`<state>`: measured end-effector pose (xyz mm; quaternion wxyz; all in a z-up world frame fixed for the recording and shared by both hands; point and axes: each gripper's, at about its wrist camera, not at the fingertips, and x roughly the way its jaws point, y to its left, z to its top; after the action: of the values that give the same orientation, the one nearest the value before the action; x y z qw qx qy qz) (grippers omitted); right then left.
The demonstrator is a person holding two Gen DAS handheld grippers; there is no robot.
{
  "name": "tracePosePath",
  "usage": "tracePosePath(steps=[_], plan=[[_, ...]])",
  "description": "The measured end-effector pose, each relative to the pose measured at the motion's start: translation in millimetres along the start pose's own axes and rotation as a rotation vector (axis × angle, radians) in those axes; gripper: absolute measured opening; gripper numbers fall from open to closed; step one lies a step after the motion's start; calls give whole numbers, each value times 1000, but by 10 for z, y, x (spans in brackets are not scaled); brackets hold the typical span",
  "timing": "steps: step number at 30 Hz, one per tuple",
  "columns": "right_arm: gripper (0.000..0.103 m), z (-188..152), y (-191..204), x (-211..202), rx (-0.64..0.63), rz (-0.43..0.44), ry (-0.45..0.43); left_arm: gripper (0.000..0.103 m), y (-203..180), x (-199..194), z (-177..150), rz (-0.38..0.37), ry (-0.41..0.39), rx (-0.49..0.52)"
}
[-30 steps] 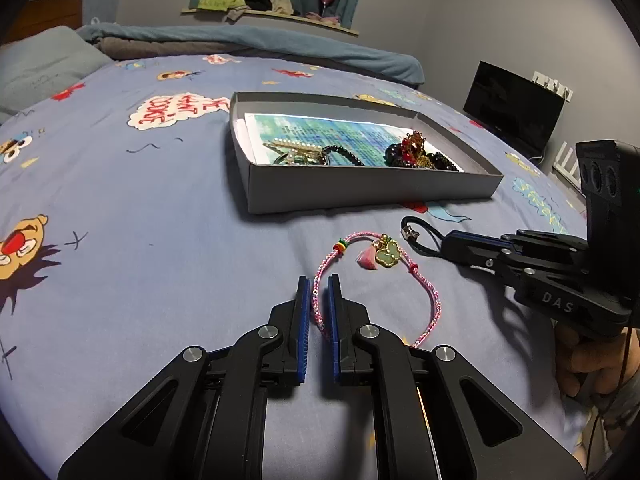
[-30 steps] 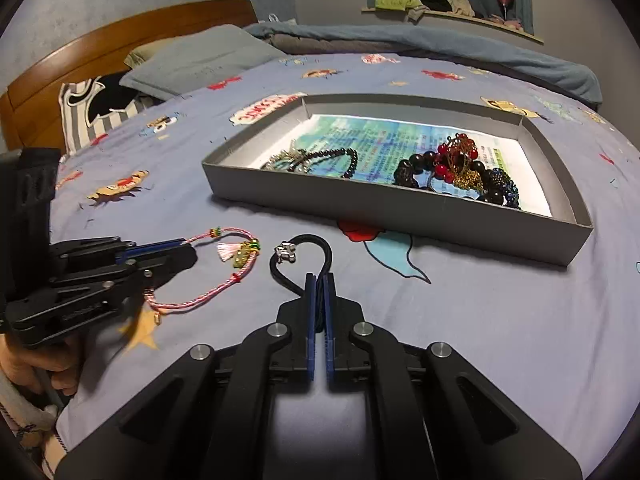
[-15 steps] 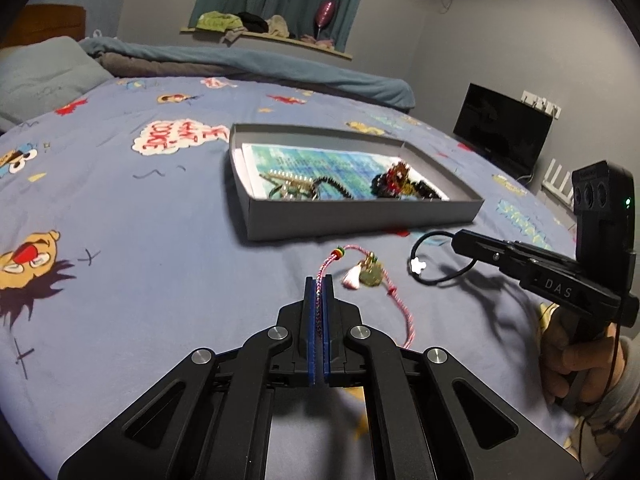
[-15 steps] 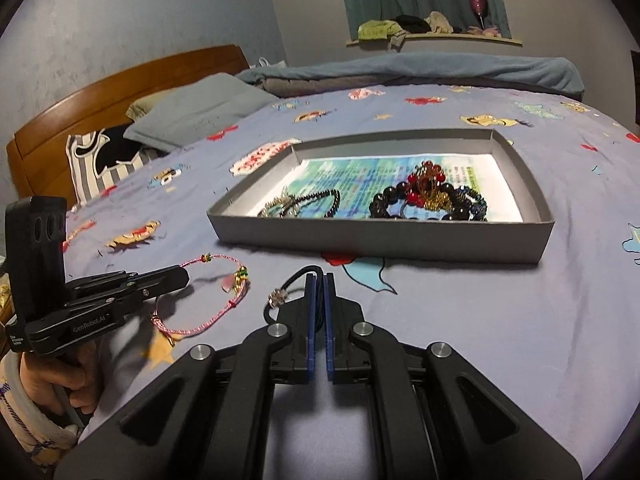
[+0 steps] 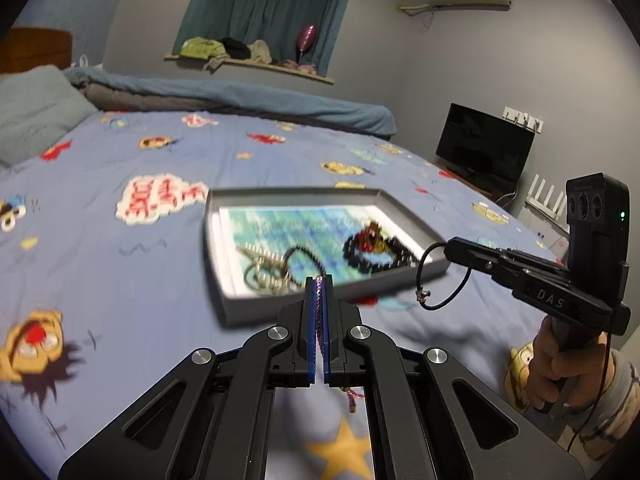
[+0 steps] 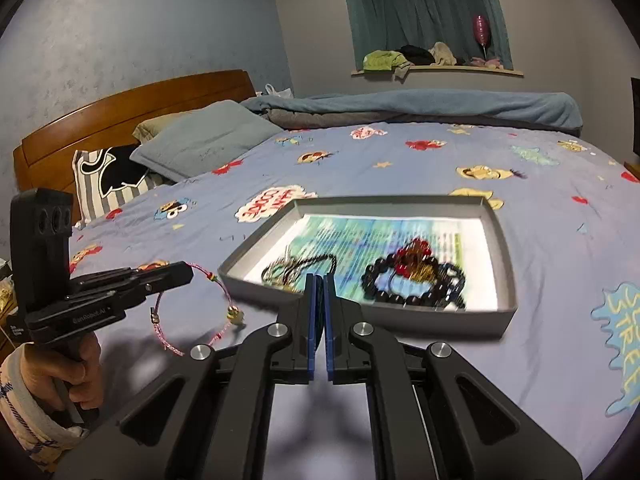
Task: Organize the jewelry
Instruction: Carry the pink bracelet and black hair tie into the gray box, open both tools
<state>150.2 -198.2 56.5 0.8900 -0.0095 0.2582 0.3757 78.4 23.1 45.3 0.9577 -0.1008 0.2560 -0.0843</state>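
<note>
Clamped tight, my left gripper (image 5: 318, 288) pinches the pink braided bracelet (image 5: 319, 300), light and limp, dangling above the bedsheet (image 5: 120, 280); the grey tray (image 5: 280, 312) beyond holds beaded bracelets (image 5: 372, 252). Alongside, my right gripper (image 6: 319, 286) grips a thin black cord bracelet (image 5: 440, 276), seen looping free from the left view.

Each camera sits on the back of a hand-held gripper and looks forward along its two fingers, tilted down over the bed (image 5: 120, 272) from close above it. The left view faces across the bed toward the far wall and the television (image 5: 484, 148), with the right hand-held gripper (image 5: 450, 249) at its right edge. The right view faces more toward the headboard (image 6: 132, 108), with the left hand-held gripper (image 6: 188, 272) at its left edge; both share the grey tray (image 5: 304, 312) and the window curtain (image 6: 424, 4).
</note>
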Motion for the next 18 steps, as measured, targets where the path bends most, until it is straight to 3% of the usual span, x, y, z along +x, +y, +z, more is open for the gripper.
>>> tracePosePath(steps=[8, 18], plan=[[3, 213, -97, 101, -2, -15, -8, 3, -55, 84, 340, -4, -36, 17], [3, 480, -226, 467, 4, -21, 12, 3, -90, 470, 692, 24, -25, 64]])
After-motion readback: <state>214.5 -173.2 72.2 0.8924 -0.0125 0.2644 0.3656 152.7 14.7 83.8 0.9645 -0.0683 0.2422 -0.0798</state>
